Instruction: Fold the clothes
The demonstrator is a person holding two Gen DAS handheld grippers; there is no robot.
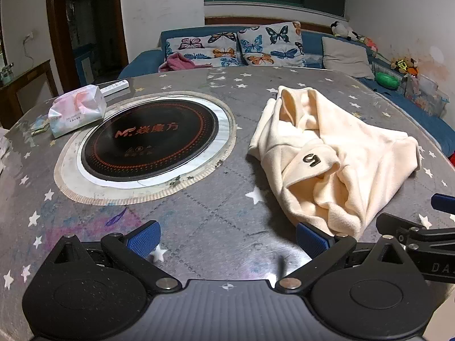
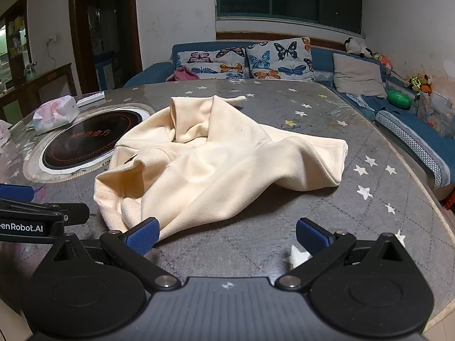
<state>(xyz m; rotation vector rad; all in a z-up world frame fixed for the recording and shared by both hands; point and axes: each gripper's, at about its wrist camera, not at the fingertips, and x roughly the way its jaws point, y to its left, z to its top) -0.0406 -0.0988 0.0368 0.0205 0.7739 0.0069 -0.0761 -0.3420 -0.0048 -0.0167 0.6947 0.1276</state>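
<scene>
**Both claws wide, garment waiting in a heap**

Here we are at the near edge of the table (image 2: 355, 130), and the cream garment (image 2: 216, 153) lies crumpled on the star-print cover, unfolded, just right of the round black hob (image 1: 148, 142) set into the tabletop. The left gripper (image 1: 227, 240) hangs low over the cloth's near-left side, jaws spread, nothing between them. The right gripper (image 2: 227, 236) is spread wide as well, its left pad (image 2: 143, 237) just at the garment's near hem; touching or not, I can't tell. My read: both are lined up along the near edge to catch the hem and pull it flat, so folding has hardly begun. Containers? Only a soft tissue pack (image 1: 76, 109) at the far left beside the hob, a sheet poking from its top.
</scene>
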